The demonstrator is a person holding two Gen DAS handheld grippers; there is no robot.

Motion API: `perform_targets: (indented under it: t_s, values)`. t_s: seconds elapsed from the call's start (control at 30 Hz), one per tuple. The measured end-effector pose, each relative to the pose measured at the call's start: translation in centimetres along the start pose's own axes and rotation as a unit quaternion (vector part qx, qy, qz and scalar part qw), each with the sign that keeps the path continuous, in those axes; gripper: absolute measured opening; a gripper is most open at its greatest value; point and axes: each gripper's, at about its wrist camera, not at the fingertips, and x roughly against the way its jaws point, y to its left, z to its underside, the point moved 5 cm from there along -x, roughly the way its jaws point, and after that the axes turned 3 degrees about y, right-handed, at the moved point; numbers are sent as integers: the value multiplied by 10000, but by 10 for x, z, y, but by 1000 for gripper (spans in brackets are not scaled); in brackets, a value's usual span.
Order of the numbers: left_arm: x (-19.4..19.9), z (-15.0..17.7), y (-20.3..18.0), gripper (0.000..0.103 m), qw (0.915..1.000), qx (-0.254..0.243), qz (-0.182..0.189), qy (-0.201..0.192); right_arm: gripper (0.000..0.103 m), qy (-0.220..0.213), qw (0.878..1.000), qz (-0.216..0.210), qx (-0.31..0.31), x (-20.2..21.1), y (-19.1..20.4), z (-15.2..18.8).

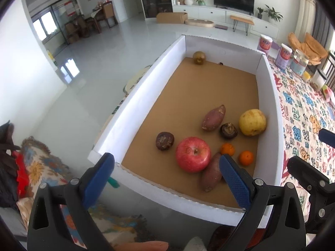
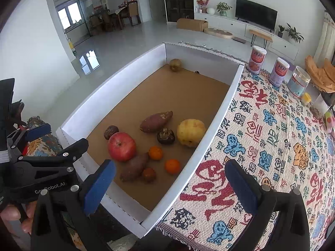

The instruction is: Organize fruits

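Note:
A white box [image 1: 134, 96] [image 2: 211, 138] with a brown floor holds the produce. Near its front lie a red apple [image 1: 193, 154] [image 2: 121, 146], a yellow pear [image 1: 252, 122] [image 2: 191, 132], two oranges [image 1: 246, 158] [image 2: 172, 166] [image 1: 227, 149] [image 2: 155, 152], two sweet potatoes [image 1: 214, 117] [image 2: 156, 121] [image 1: 211, 174] [image 2: 134, 167] and dark mushrooms [image 1: 164, 140] [image 2: 165, 135]. A brownish fruit [image 1: 199, 57] [image 2: 175, 64] sits in the far corner. My left gripper [image 1: 165, 183] is open and empty above the box's near wall. My right gripper [image 2: 169, 185] is open and empty over the box's near right corner.
A patterned cloth [image 2: 272, 138] [image 1: 303, 108] covers the table right of the box. Two tall cans [image 2: 257, 56] [image 2: 279, 71] and a clear jar [image 2: 298, 81] stand at its far end. A tiled floor [image 1: 100, 48] lies left of the box.

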Motion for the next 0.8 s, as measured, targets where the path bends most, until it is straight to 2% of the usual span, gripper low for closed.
perform_targets:
  t_s: [0.57,0.8]
  values:
    - [-4,4,12,101,9998,186,-98,75,103,40,9998,118,142,-3,12,-1]
    - [-4,4,19,101,9993,356,3,94,103,48,9998,117,159,-5,16,-4]
